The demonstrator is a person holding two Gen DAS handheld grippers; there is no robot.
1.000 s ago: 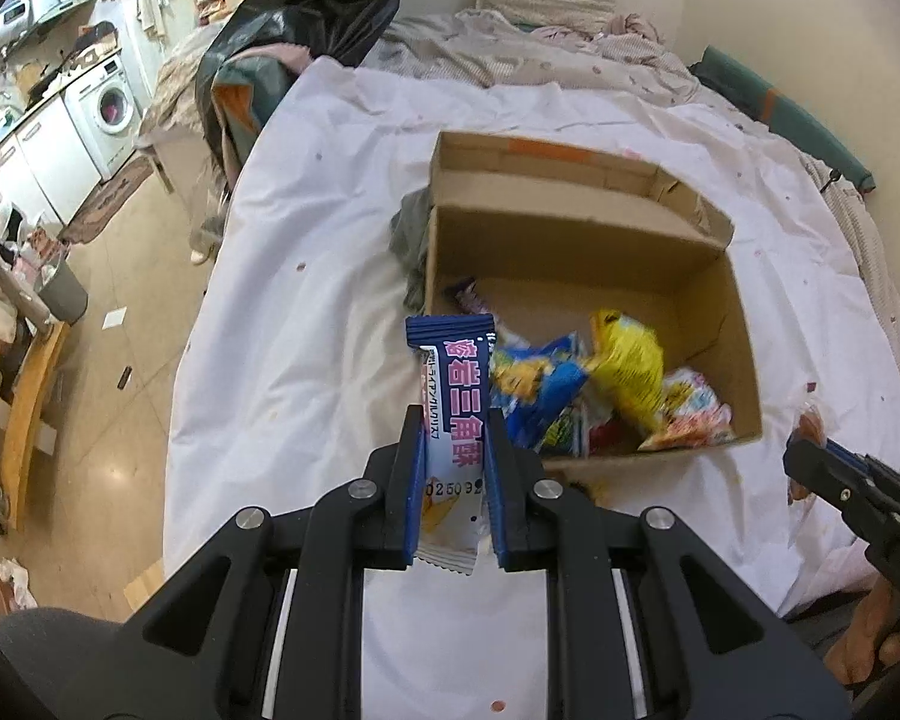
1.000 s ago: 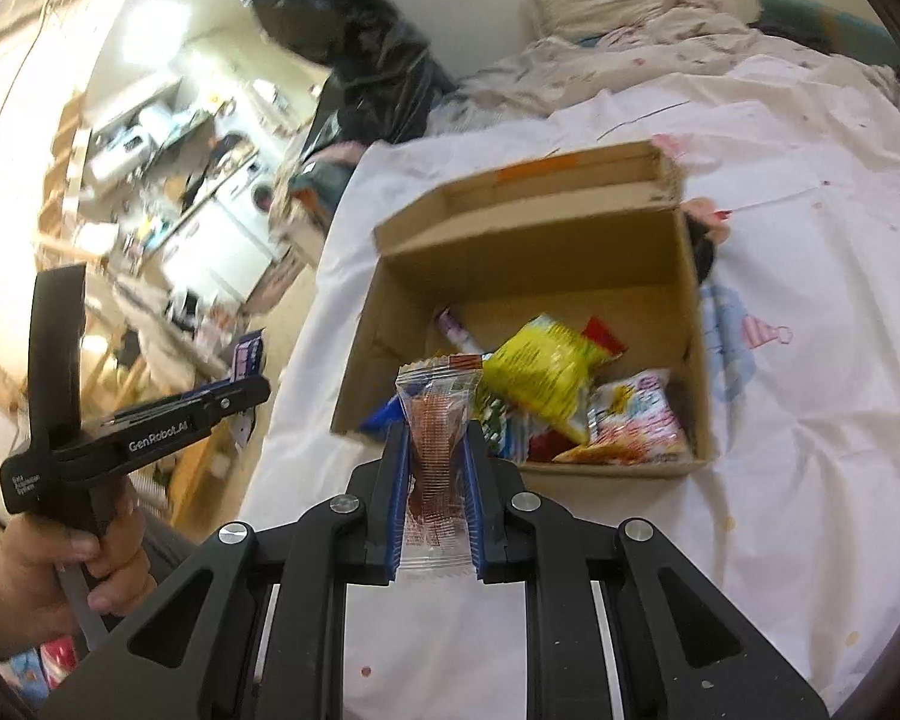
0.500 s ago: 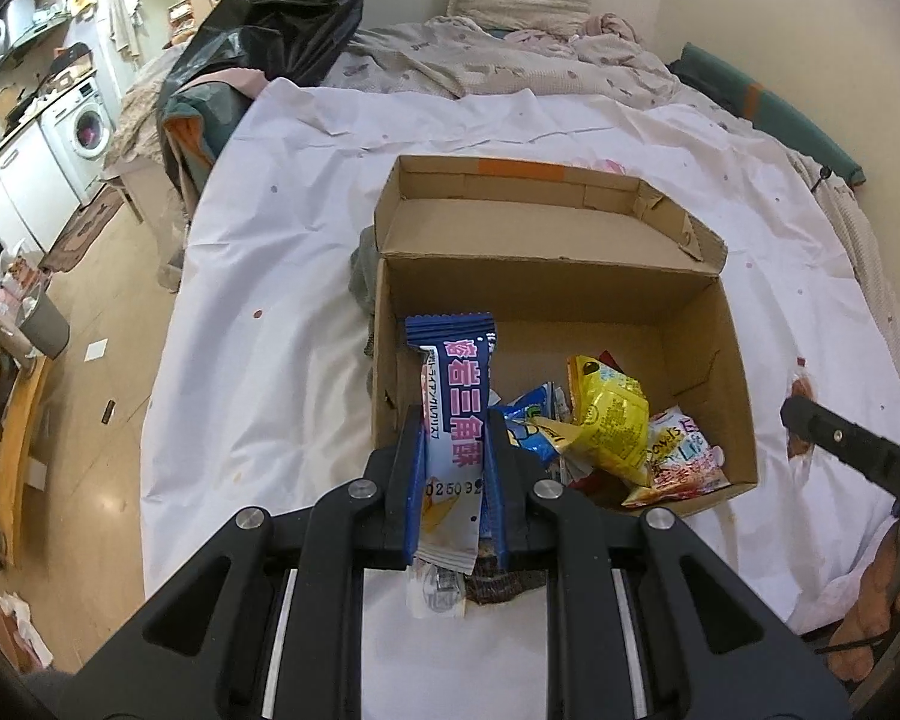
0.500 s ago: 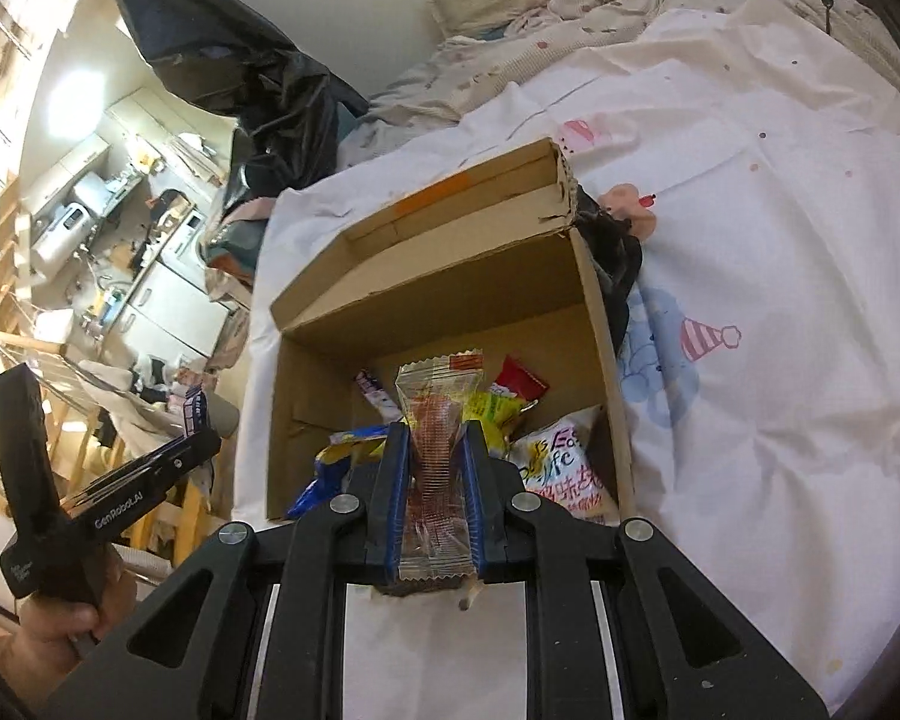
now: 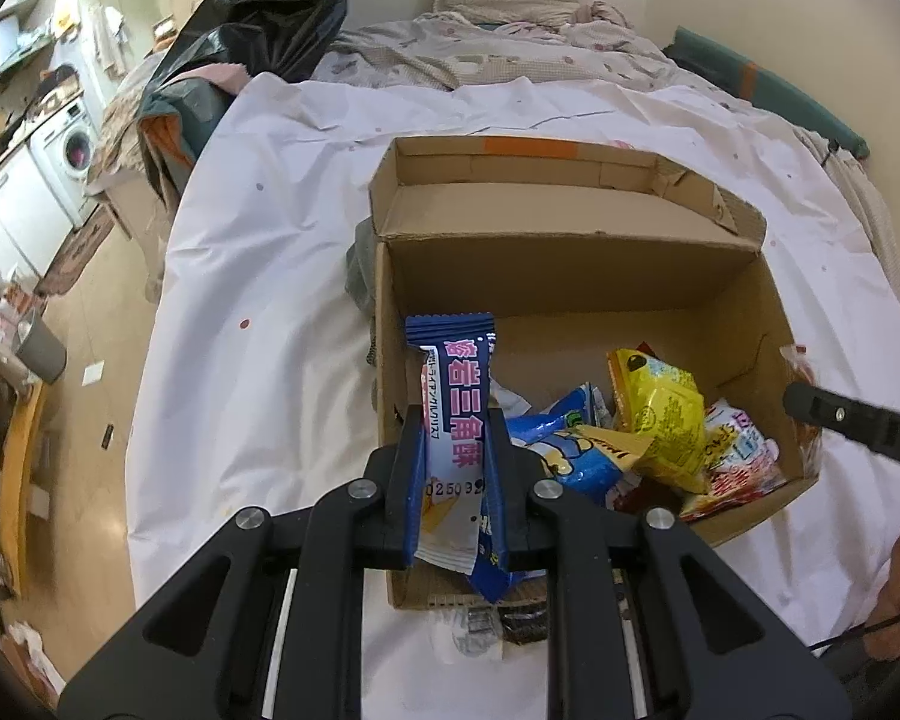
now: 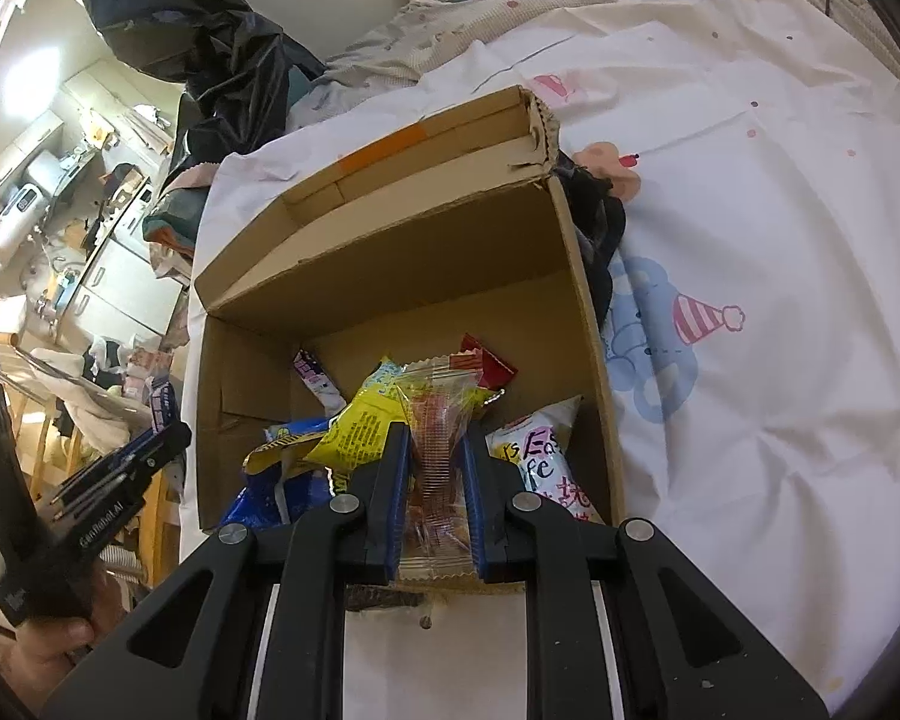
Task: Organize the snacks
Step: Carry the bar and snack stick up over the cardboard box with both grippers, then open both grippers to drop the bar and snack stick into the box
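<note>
Right, both your tongs were loaded. Your left gripper (image 5: 455, 420) was pinching a blue snack bar wrapper (image 5: 455, 414) with pink lettering, held upright, top end sticking up past the fingertips and lower end hanging out below the pads. It sat over the near-left corner of the cardboard box (image 5: 570, 276).

Your right gripper (image 6: 432, 438) was clamped on a clear cellophane snack packet (image 6: 437, 450) with orange-brown contents, also upright, over the near edge of the same box (image 6: 390, 252). In the left view only its dark fingertip (image 5: 846, 420) showed, at the box's right wall, with that packet's top just visible beside it.

Inside the box, piled toward the near side: a yellow packet (image 5: 660, 414), a blue bag (image 5: 576, 450), a white-and-pink pouch (image 5: 744, 456). The right view also showed a red wrapper (image 6: 486, 360) behind the yellow one. The far half of the box floor was bare cardboard; its back flap stood folded up with orange tape (image 5: 531, 148) on the rim.

The box sat on a white bedsheet (image 5: 258, 300) with a cartoon print. Two small wrapped items (image 5: 504, 630) lay on the sheet just in front of the box, partly hidden by your left gripper. Black plastic bag (image 5: 270, 6) stood at the bed's far-left corner; a washing machine (image 5: 69, 144) was further off.
</note>
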